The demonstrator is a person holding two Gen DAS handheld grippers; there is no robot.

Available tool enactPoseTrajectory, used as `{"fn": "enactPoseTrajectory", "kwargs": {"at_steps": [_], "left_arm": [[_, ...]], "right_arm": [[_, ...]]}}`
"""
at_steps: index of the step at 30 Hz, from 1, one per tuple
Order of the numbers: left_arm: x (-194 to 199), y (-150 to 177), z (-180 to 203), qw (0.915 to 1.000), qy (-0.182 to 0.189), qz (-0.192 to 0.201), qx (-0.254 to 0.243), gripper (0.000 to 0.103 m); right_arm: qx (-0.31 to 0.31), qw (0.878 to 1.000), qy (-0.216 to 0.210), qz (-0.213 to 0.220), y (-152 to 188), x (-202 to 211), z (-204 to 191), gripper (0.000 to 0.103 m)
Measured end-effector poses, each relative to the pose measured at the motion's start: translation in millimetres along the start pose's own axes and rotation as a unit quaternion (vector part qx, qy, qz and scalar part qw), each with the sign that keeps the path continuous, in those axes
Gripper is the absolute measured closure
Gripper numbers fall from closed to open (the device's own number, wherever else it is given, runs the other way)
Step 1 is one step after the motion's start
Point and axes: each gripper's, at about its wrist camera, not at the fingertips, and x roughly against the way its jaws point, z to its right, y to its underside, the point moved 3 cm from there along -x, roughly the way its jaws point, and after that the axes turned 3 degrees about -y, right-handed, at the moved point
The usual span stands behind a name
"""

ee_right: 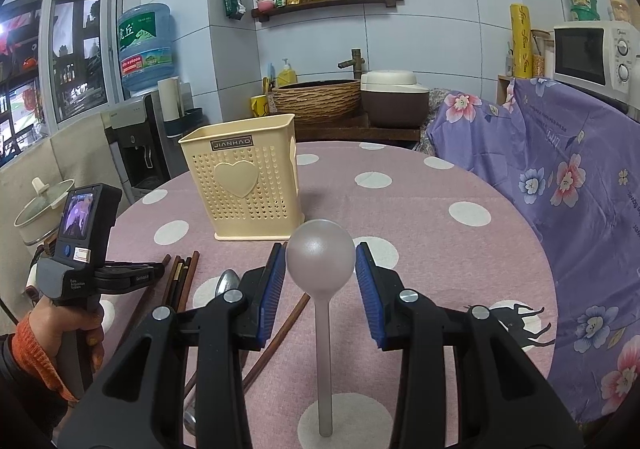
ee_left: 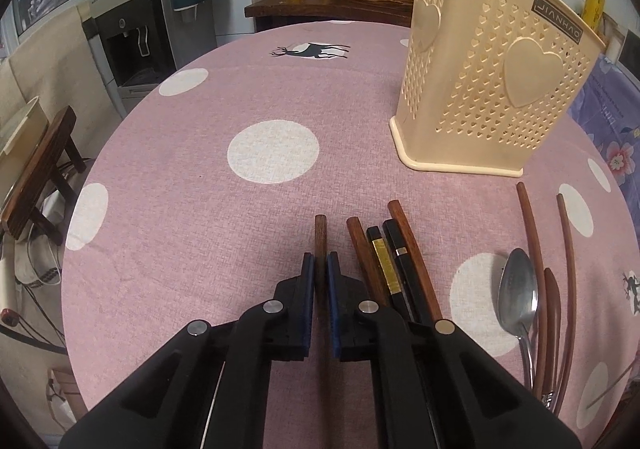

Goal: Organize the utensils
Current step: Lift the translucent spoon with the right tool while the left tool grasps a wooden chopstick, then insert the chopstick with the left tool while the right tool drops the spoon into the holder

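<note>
My left gripper (ee_left: 320, 263) is shut on a brown wooden chopstick (ee_left: 320, 233) low over the pink dotted tablecloth (ee_left: 200, 169). Several more chopsticks (ee_left: 394, 261), brown and black, lie just to its right. A metal spoon (ee_left: 518, 289) and curved wooden utensils (ee_left: 534, 241) lie further right. The cream perforated utensil holder (ee_left: 488, 89) stands upright at the far right, and it also shows in the right wrist view (ee_right: 244, 181). My right gripper (ee_right: 320, 277) is open around the bowl of a translucent grey plastic ladle (ee_right: 320, 253) lying on the table; the pads do not touch it.
The left gripper's body and the hand holding it (ee_right: 80, 269) show at the left of the right wrist view. A purple floral cloth (ee_right: 560, 209) covers something at the table's right. A water dispenser (ee_right: 140, 129) stands beyond the table's left edge.
</note>
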Motion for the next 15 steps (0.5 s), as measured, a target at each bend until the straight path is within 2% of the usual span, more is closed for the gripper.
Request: {"fn": "enactPoseTrajectory", "kwargs": {"at_steps": [4, 8, 12, 15], "left_arm": [[0, -2, -2, 0.9999, 0.009, 0.0, 0.004, 0.095], [12, -5, -5, 0.9995, 0.023, 0.016, 0.011, 0.095], [43, -13, -12, 0.9969, 0.051, 0.056, 0.024, 0.095], [81, -22, -20, 0.9913, 0.072, 0.104, 0.036, 0.095]], "right_arm": [[0.001, 1.0, 0.002, 0.0, 0, 0, 0, 0.066], [0.0, 1.0, -0.002, 0.001, 0, -1, 0, 0.066], [-0.002, 1.0, -0.013, 0.004, -2, -1, 1, 0.066], [-0.009, 1.0, -0.023, 0.012, -8, 3, 3, 0.066]]}}
